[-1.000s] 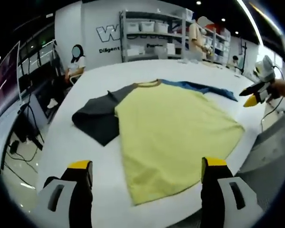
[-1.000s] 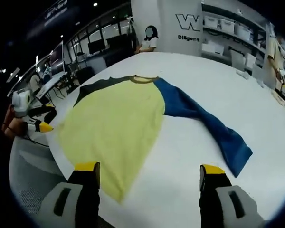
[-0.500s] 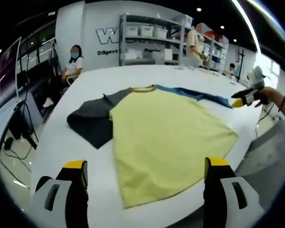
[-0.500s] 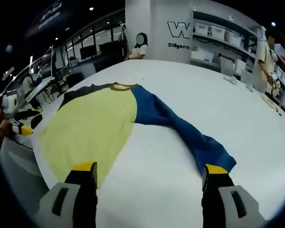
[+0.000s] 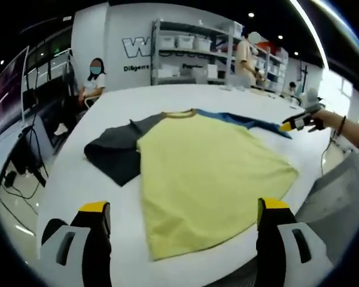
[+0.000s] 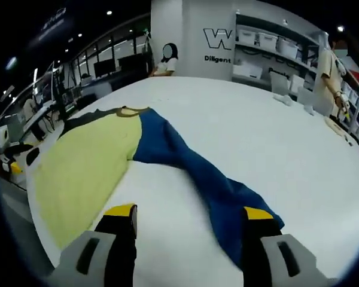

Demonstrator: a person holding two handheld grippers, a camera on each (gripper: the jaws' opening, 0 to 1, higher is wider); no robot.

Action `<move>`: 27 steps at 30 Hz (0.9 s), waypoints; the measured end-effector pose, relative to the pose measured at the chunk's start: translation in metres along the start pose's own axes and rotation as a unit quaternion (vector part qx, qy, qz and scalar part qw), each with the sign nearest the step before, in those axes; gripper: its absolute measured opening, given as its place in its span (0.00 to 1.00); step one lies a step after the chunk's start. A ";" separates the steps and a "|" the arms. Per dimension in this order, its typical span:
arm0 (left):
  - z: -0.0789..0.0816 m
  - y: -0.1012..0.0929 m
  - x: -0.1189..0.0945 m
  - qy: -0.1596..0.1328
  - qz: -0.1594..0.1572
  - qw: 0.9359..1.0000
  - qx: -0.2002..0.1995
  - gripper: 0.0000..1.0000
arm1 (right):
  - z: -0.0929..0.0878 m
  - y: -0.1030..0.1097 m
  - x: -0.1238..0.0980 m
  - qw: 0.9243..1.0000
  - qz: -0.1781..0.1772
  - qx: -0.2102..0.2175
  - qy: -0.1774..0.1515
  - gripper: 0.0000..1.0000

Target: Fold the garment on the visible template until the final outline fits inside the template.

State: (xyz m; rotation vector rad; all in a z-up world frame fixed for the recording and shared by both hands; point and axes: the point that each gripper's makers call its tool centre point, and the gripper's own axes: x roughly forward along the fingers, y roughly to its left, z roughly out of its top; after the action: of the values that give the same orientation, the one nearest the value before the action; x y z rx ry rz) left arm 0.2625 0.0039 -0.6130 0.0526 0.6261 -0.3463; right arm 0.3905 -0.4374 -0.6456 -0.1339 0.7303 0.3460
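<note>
A yellow-bodied shirt (image 5: 206, 182) lies flat on the white table (image 5: 167, 95), at 12 o'clock beyond the spread-jawed, empty left gripper (image 5: 182, 209). Its blue sleeve (image 6: 215, 191) runs to 5 o'clock, cuff at the right gripper (image 6: 188, 212), jaws apart.

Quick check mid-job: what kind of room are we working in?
Likely a lab or workshop: shelving with storage bins along a logo wall, computer desks, and one large white table.

The shirt (image 5: 209, 173) is showing as soft matt cloth, its blue sleeve (image 6: 209, 179) lying rumpled. The table (image 6: 275, 137) is looking smooth and faintly glossy. Metal shelves (image 5: 191, 54) are holding plastic bins.
</note>
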 end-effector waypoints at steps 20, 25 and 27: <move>0.000 -0.006 0.000 -0.013 -0.012 1.000 -0.001 0.97 | -0.032 -0.029 0.013 0.998 -0.031 -0.003 0.053 0.19; 0.000 -0.008 0.000 -0.013 -0.014 1.000 0.006 0.96 | -0.031 -0.037 0.011 0.998 -0.043 -0.003 0.054 0.05; 0.000 -0.008 -0.001 -0.013 -0.013 1.000 0.007 0.95 | -0.032 -0.039 0.010 0.997 -0.043 -0.002 0.059 0.00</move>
State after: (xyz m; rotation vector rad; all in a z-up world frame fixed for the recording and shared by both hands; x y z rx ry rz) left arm 0.2595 -0.0034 -0.6121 0.0531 0.5981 -0.3759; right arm 0.3911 -0.4789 -0.6753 -0.1896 0.8387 0.2583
